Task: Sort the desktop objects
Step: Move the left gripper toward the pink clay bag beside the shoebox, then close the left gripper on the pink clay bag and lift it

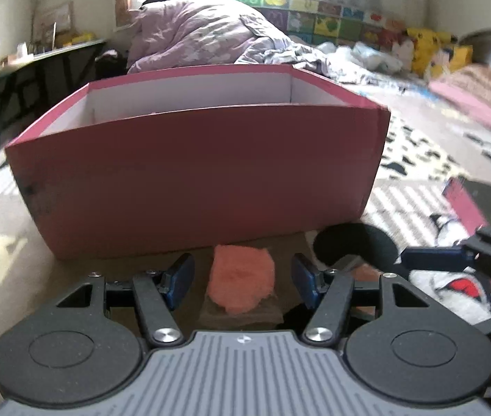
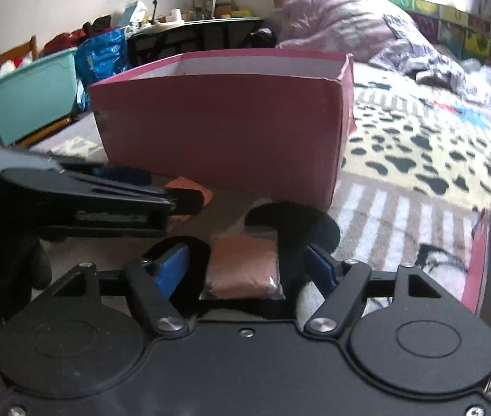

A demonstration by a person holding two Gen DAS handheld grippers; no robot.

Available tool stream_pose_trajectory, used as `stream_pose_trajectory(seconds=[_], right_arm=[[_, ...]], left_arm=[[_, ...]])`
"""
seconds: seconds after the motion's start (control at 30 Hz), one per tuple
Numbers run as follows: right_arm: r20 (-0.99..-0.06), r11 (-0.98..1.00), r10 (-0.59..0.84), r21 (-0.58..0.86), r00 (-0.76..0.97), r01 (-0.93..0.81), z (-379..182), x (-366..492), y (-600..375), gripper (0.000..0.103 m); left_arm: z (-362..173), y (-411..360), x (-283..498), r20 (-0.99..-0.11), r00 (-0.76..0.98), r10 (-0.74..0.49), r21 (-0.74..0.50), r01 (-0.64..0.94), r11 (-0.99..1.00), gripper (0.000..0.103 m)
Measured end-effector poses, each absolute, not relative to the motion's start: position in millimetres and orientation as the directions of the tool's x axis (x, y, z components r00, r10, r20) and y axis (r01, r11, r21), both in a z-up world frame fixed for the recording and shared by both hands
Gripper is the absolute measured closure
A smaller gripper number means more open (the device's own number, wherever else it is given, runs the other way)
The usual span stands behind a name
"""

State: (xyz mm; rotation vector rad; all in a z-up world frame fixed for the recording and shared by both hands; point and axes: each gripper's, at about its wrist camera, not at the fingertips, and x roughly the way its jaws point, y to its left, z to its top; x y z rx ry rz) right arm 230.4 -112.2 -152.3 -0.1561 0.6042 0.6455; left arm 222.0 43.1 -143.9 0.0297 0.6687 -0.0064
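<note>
Right wrist view: we see our right gripper (image 2: 243, 270), jaws spread around a pink packet (image 2: 242, 272), before the pink box (image 2: 221, 121).

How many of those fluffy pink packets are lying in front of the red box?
2. One packet lies between the right gripper's open jaws; a second packet lies between the left gripper's jaws, just before the red box. Others may be hidden inside it.
</note>
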Motion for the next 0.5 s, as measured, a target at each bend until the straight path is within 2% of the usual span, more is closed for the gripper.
stream_pose_trajectory(seconds=[0.37, 0.43, 0.5], right_arm=[[-0.543, 0.779, 0.549, 0.058, 0.635, -0.624, -165, 236, -113, 0.029], [-0.538, 0.780, 0.554, 0.066, 0.636, -0.623, -166, 237, -112, 0.029], [-0.536, 0.781, 0.553, 0.067, 0.638, -0.621, -167, 237, -111, 0.029]], left_arm=[[-151, 38, 231, -0.655, 0.755, 0.030, 0.091, 0.040, 0.995, 0.043], [-150, 36, 230, -0.656, 0.754, 0.032, 0.105, 0.050, 0.993, 0.048], [-149, 35, 230, -0.660, 0.751, 0.028, 0.106, 0.057, 0.993, 0.059]])
